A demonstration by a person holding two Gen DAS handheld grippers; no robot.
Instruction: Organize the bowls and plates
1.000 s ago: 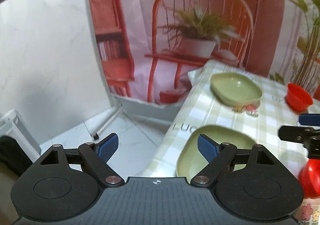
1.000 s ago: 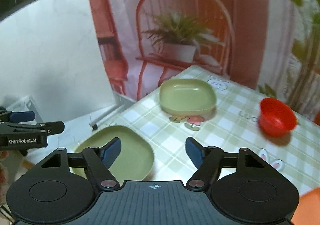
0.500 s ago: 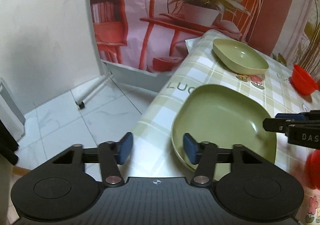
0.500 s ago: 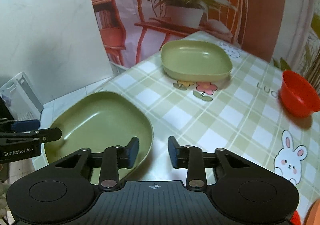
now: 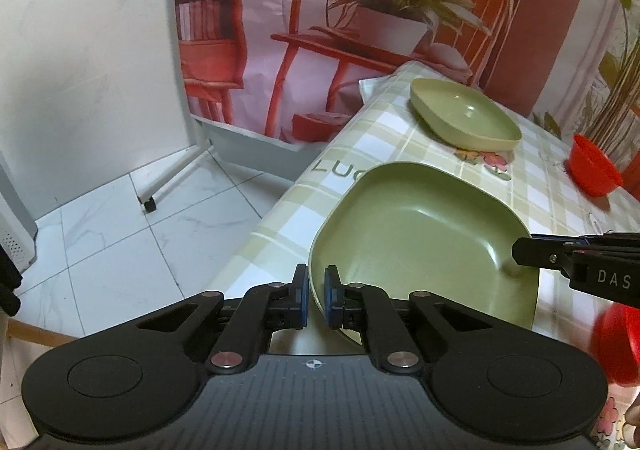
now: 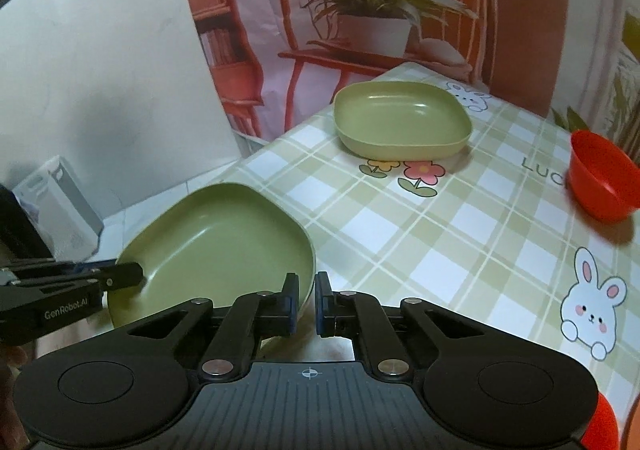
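A printed backdrop [image 5: 360, 10] of red chairs and a potted plant hangs behind a white tiled floor [image 5: 120, 230] and a table in green-checked cloth [image 6: 440, 230]. At the table's near corner, a green plate [image 5: 420, 242] sits pinched on opposite rims by the left gripper [image 5: 316, 296] and right gripper [image 6: 306, 300], jaws nearly closed. A second green plate [image 6: 400, 122] and red bowl [image 6: 604, 178] stand farther back.
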